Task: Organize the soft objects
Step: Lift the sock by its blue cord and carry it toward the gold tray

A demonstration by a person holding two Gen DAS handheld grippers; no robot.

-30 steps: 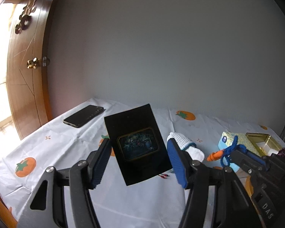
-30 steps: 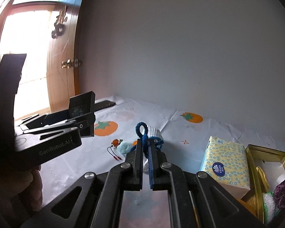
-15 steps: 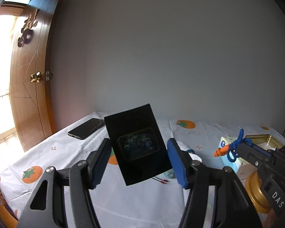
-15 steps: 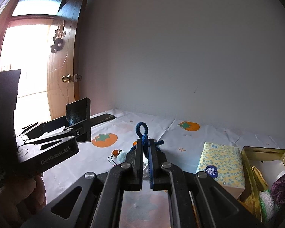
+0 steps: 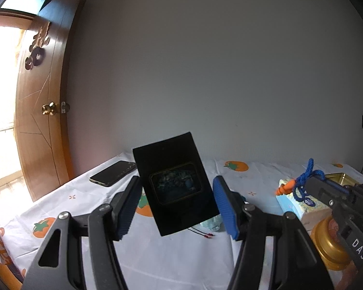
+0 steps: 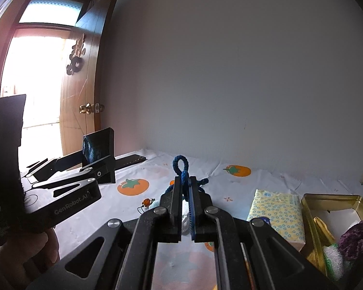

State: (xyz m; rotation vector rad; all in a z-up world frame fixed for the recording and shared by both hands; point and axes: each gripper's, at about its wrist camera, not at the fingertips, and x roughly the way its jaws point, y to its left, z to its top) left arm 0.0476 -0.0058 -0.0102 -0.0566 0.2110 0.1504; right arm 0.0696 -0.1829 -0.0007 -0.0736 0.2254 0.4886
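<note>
My right gripper (image 6: 185,181) is shut on the blue cord loop (image 6: 180,166) of a small knitted carrot toy. In the left wrist view the cord (image 5: 303,181) and the orange carrot (image 5: 286,188) hang at the right gripper's tip, raised above the table. My left gripper (image 5: 177,205) is open and empty, held above the table. A pale blue soft toy with an orange bead (image 6: 149,203) and a white knitted piece (image 6: 185,213) lie on the cloth. A gold tin (image 6: 331,198) at the right holds a purple knit (image 6: 357,239) and a green-white knit (image 6: 332,256).
A tissue pack (image 6: 277,213) lies left of the tin. A phone (image 5: 113,172) lies at the far left of the table. A gold round lid (image 5: 329,246) sits near the right. The table has a white tomato-print cloth (image 5: 261,178); a wooden door (image 5: 40,125) stands left.
Both grippers have risen and tilted up, so more wall shows. The right gripper has lifted the carrot toy by its cord, away from the white knit.
</note>
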